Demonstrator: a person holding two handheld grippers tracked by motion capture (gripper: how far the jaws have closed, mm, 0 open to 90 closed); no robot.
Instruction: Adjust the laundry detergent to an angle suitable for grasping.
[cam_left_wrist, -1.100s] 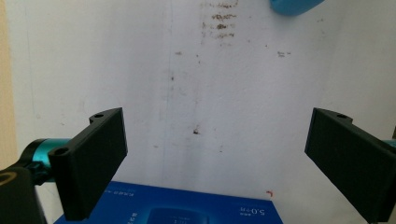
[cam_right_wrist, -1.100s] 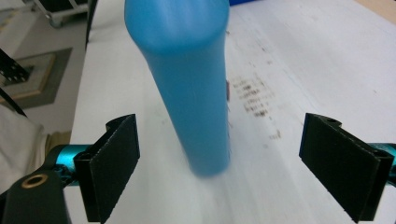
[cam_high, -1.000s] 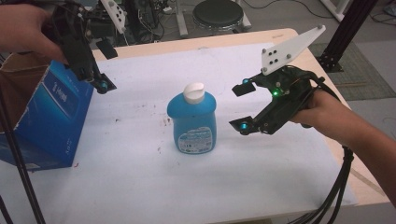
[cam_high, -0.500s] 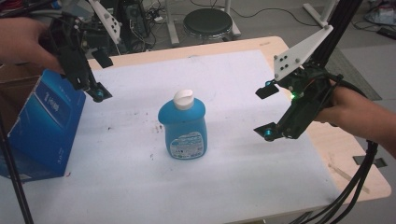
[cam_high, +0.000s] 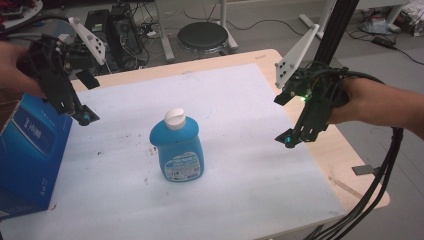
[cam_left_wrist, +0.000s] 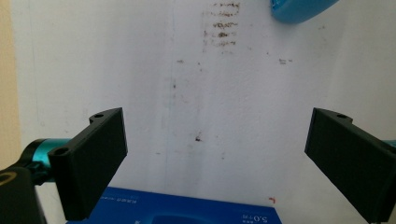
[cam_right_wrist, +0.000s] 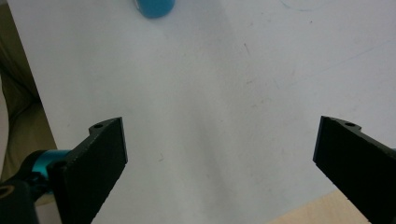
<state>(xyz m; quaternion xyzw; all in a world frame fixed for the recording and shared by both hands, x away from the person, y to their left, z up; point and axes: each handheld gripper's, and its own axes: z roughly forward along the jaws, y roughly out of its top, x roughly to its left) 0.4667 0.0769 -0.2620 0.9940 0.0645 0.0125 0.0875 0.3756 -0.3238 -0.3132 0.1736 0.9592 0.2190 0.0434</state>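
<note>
A blue bottle (cam_high: 176, 150) with a white cap stands upright in the middle of the white mat (cam_high: 240, 115). My left gripper (cam_high: 86, 100) hovers open at the far left, above the mat's edge and a blue box (cam_high: 30, 150). In the left gripper view, the open left gripper (cam_left_wrist: 215, 158) has nothing between its jaws, the blue box (cam_left_wrist: 177, 212) lies below them and the bottle (cam_left_wrist: 301, 9) is far off. My right gripper (cam_high: 284, 120) is held open over the mat's right edge, well clear of the bottle. In the right gripper view, the right gripper (cam_right_wrist: 219, 163) is empty and the bottle (cam_right_wrist: 154, 8) sits at the top.
The wooden table edge (cam_high: 350, 170) shows bare to the right of the mat. Cables (cam_high: 380, 180) trail down from the right gripper. Behind the table are a round stool (cam_high: 202, 37), a black pole (cam_high: 335, 25) and computer gear (cam_high: 107, 25).
My right gripper has drawn back to the right, away from the bottle, and tipped downward. The left gripper stays open near the box. The bottle still stands upright.
</note>
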